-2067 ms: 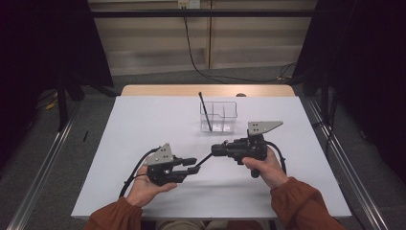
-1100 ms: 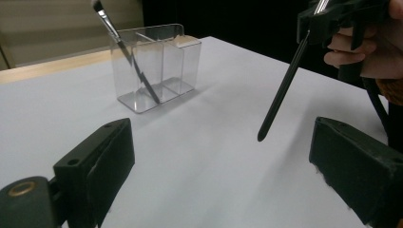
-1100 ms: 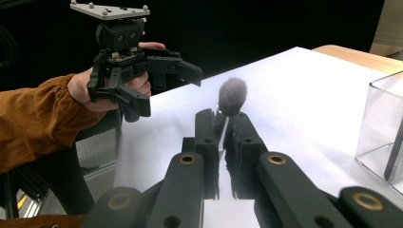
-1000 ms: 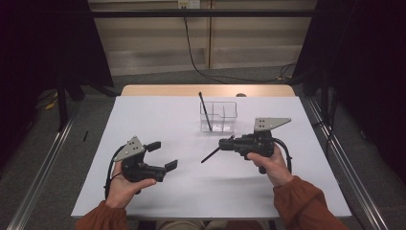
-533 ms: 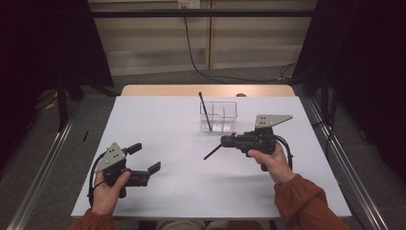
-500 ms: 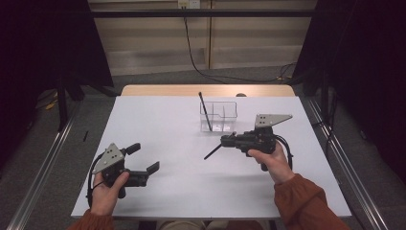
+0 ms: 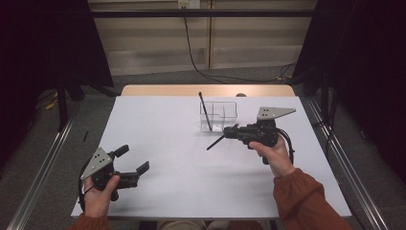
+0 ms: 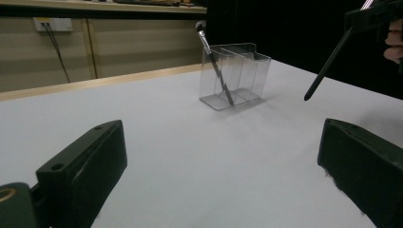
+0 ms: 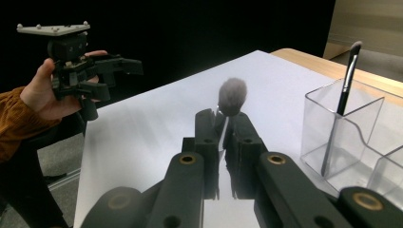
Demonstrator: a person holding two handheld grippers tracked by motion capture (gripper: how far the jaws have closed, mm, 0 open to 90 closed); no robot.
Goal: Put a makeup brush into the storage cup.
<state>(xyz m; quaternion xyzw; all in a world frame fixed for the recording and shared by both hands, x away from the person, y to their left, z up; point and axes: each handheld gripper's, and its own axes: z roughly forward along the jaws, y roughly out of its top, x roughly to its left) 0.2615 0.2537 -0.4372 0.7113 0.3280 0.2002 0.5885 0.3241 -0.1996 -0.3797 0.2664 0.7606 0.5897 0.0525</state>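
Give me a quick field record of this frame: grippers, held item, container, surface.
right gripper: shut on a makeup brush, fluffy head just past the jaws, handle slanting down toward the table
left gripper: open, nothing between the jaws, low at the near left of the table
organizer: clear, with compartments, standing toward the table's far side
thin brush: leans in the organizer's left compartment, head up
table: white top

Lab recording booth, black curtains point(image 7: 43, 43), white table point(image 7: 163, 124), floor rails point(image 7: 43, 167)

Glossy clear plastic two-compartment holder point(image 7: 219, 115), matt white table cover point(image 7: 167, 139), fluffy grey-bristled brush point(image 9: 232, 96), matt black plastic jaws.
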